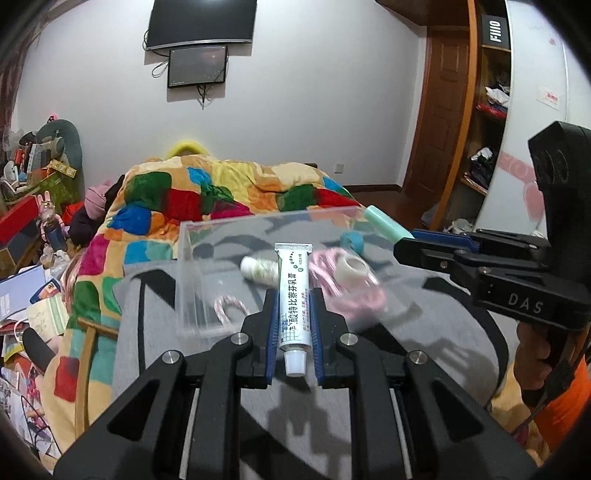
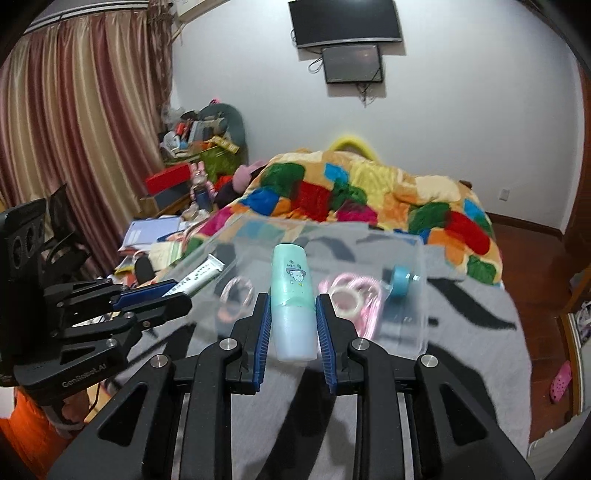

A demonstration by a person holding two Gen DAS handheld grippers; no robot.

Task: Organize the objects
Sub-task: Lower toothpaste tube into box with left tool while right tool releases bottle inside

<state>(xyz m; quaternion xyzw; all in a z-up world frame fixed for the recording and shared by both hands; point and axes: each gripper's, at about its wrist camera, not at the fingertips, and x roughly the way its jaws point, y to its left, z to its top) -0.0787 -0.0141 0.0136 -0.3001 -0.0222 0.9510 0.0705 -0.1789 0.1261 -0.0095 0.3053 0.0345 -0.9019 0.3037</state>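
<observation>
Bedroom, white-walled, with two screens [image 1: 201, 22] mounted high and striped curtains [image 2: 74, 110] down one side. Showed a bed under a patchwork quilt [image 1: 166, 192], with a grey blanket [image 1: 147, 295] marked in black spread nearer the cameras. Carried a clear box [image 1: 186, 251] on that blanket, open at the top.

Held inside the box: a white spool [image 1: 258, 269], a clear tape roll [image 1: 351, 271], a blue tape roll [image 1: 351, 240] near the far right corner, a loose pink cord [image 1: 365, 299] around the clear roll, and a pink-and-white striped ring [image 1: 229, 308] toward the left.

Left hand-held gripper [image 1: 294, 295]: clenched on a white tube [image 1: 291, 269] printed with blue Chinese lettering, blue pads [image 1: 272, 325] pressed on both sides, cap end toward the camera, crimped end pointing out over the box's near side. Seen from the right wrist view as well [image 2: 173, 291], with the tube [image 2: 201, 275] raised at the box's left edge.

Right hand-held gripper [image 2: 292, 297]: closed around a mint-green bottle [image 2: 290, 273] bearing a small cartoon figure, pale flat end toward the camera, blue pads [image 2: 264, 325] against its sides. Appeared in the left wrist view at the right [image 1: 404, 240], with the bottle [image 1: 386, 221] poking up and left past the box's right rim. Could not tell whether either held thing touched the box.
</observation>
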